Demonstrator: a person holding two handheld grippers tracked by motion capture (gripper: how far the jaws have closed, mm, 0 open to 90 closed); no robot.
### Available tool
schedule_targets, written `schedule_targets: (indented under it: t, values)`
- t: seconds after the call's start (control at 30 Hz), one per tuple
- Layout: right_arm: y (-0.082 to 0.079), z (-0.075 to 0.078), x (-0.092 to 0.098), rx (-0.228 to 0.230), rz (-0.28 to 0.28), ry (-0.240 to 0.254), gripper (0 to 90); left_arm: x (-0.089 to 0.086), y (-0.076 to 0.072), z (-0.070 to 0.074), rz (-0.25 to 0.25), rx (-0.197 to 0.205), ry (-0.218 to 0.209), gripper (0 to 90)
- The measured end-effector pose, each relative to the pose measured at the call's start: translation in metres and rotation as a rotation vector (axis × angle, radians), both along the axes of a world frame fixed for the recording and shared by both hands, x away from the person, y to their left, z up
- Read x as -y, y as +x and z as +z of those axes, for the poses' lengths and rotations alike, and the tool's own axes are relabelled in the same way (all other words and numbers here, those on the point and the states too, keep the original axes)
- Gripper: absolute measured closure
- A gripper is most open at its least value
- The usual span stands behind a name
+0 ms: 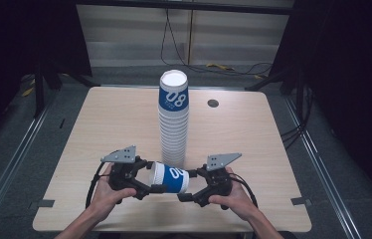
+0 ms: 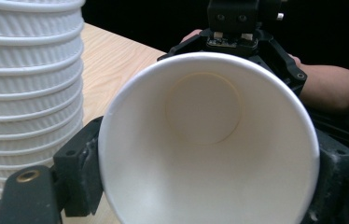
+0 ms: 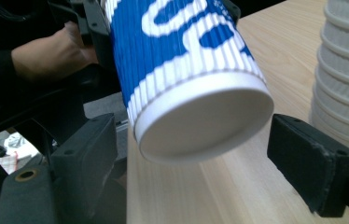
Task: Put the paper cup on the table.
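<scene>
A single blue and white ribbed paper cup lies level above the table's near edge, held between both grippers. My left gripper is shut on its rim end; in the left gripper view the cup's open mouth faces me, with a jaw pressed on each side. My right gripper is open around the cup's base, and a gap shows between base and pads. A tall stack of upturned cups stands at mid-table just behind.
The wooden table has a small round grommet at the back right. The cup stack is close beside the left gripper and also near the right one. Cables lie on the floor behind the table.
</scene>
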State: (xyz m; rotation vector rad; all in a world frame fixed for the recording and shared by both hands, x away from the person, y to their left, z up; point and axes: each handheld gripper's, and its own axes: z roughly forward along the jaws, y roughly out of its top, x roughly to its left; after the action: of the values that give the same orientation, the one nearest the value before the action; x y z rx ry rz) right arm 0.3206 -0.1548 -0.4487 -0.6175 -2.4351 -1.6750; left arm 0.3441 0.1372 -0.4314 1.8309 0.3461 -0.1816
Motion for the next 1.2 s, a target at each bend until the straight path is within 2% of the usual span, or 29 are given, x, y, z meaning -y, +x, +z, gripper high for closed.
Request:
schedule_targets:
  t: [0.2, 0.27, 0.4, 0.53, 0.63, 0.7, 0.77, 0.83, 1.0, 1.13, 1.2]
  values:
    - [0.005, -0.004, 0.006, -0.013, -0.017, -0.026, 15.3, -0.003, 0.005, 0.000, 0.023, -0.004, 0.018, 17.2]
    - [0.005, -0.004, 0.008, -0.016, -0.025, -0.032, 15.0, -0.006, 0.005, 0.002, 0.028, 0.018, 0.046, 17.1]
    - [0.006, -0.002, 0.012, -0.018, -0.043, -0.036, 14.4, -0.010, 0.004, 0.006, 0.041, 0.027, 0.047, 17.1]
    - [0.008, -0.001, 0.016, -0.019, -0.060, -0.048, 14.2, -0.016, 0.005, 0.008, 0.076, 0.032, 0.037, 17.1]
    - [0.010, 0.000, 0.020, -0.005, -0.093, -0.077, 15.3, -0.023, 0.007, 0.011, 0.096, 0.041, 0.040, 17.1]
    - [0.011, 0.000, 0.023, 0.003, -0.093, -0.078, 22.7, -0.026, 0.008, 0.012, 0.107, 0.043, 0.045, 17.1]
    - [0.012, 0.000, 0.025, 0.009, -0.122, -0.095, 17.4, -0.030, 0.009, 0.013, 0.111, 0.048, 0.060, 17.1]
    - [0.012, 0.000, 0.027, 0.015, -0.150, -0.104, 17.0, -0.033, 0.010, 0.014, 0.124, 0.048, 0.066, 17.1]
    - [0.009, 0.003, 0.032, 0.073, -0.230, -0.126, 16.6, -0.040, 0.009, 0.011, 0.147, 0.045, 0.089, 17.1]
    - [0.005, 0.006, 0.036, 0.107, -0.288, -0.126, 17.7, -0.046, 0.008, 0.013, 0.169, 0.063, 0.101, 17.1]
    - [0.004, 0.007, 0.038, 0.114, -0.302, -0.134, 17.5, -0.049, 0.009, 0.017, 0.197, 0.071, 0.115, 17.1]
